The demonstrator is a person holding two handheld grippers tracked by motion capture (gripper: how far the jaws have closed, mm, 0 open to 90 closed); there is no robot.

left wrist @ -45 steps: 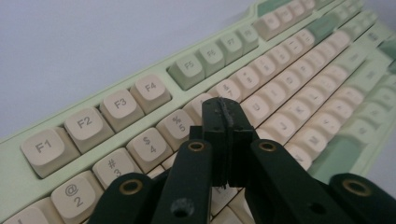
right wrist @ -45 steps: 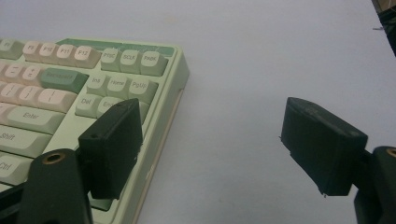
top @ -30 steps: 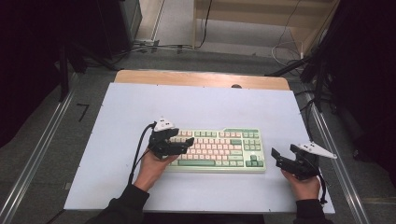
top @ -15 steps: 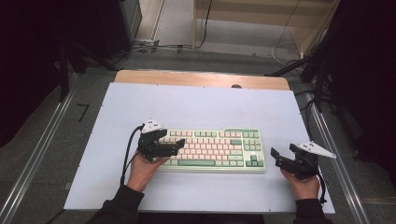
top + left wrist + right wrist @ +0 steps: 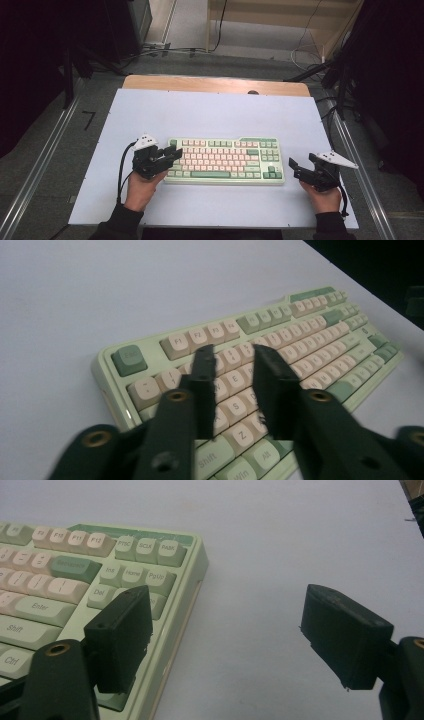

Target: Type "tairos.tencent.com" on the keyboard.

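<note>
A pale green keyboard with pink and green keys lies flat near the front of the white table top. My left gripper is held at its left end, jaws pointing right over the corner keys. In the left gripper view the jaws stand a little apart above the keyboard, with nothing between them. My right gripper is just off the keyboard's right end. It is wide open, one jaw in front of the keyboard's right edge and the other over bare table.
A wooden strip borders the far edge of the white top. Metal rails run along the left and right sides. Cables lie on the floor behind. Bare white surface stretches behind the keyboard.
My left gripper has drawn back to the left, from over the keyboard's left keys to its left end. The right gripper and the keyboard have stayed put.
</note>
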